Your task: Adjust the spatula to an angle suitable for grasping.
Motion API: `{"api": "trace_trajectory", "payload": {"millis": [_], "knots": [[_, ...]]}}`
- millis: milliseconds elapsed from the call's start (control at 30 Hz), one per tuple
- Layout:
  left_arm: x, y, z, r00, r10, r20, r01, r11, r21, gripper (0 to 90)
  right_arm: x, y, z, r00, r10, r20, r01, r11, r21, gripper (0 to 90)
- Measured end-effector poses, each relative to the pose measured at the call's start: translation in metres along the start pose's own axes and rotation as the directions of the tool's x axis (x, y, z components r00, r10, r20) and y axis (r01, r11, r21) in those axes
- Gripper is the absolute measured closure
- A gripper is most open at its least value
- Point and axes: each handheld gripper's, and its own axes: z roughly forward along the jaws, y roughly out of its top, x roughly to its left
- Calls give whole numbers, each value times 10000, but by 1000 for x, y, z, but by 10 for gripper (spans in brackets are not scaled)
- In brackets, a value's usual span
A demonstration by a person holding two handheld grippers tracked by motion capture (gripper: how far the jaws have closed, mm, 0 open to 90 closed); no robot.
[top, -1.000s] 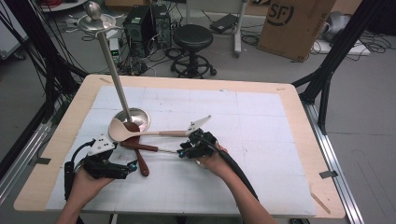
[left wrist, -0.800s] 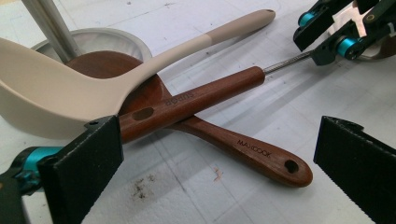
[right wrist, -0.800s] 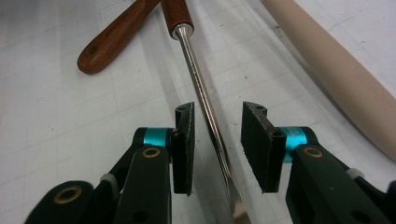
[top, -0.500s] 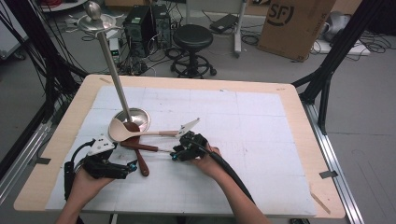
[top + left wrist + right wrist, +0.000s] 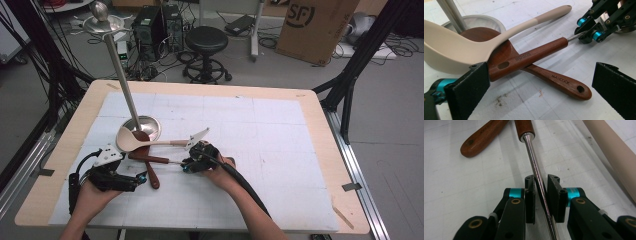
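A steel-shafted tool with a brown wooden handle (image 5: 155, 159) (image 5: 534, 53) lies across a wooden spoon (image 5: 150, 172) (image 5: 559, 81). A beige ladle (image 5: 131, 141) (image 5: 461, 50) rests over both. My right gripper (image 5: 186, 164) (image 5: 541, 182) straddles the tool's steel shaft (image 5: 534, 160). Its jaws have just been closing, and a thin gap still shows beside the shaft. My left gripper (image 5: 137, 180) (image 5: 540, 82) is wide open at table level, with the spoon's handle end lying between its jaws, untouched.
A metal stand with a tall pole (image 5: 122, 75) and a round base (image 5: 150, 125) rises behind the ladle's bowl. White gridded matting (image 5: 260, 130) covers the table. A stool (image 5: 206, 40) and a cardboard box (image 5: 315, 25) stand on the floor beyond.
My right gripper has slid left along the table onto the steel shaft, and its jaws have narrowed around it. The left gripper and the utensils have stayed put.
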Motion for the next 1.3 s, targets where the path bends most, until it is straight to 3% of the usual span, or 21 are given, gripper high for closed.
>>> {"api": "trace_trajectory", "payload": {"millis": [700,933,1300], "knots": [[1,0,0,10000,-56,-47,56,10000,-45,20,3,-1,-7,9972,-218,-714,242,9992,323,834],[1,0,0,10000,-62,-29,62,10000,-34,20,4,-2,-16,9963,-265,-818,275,9996,118,835],[-2,2,2,9997,-90,217,92,9999,-109,20,15,3,-23,9919,-731,-1038,710,9972,-237,836]]}}
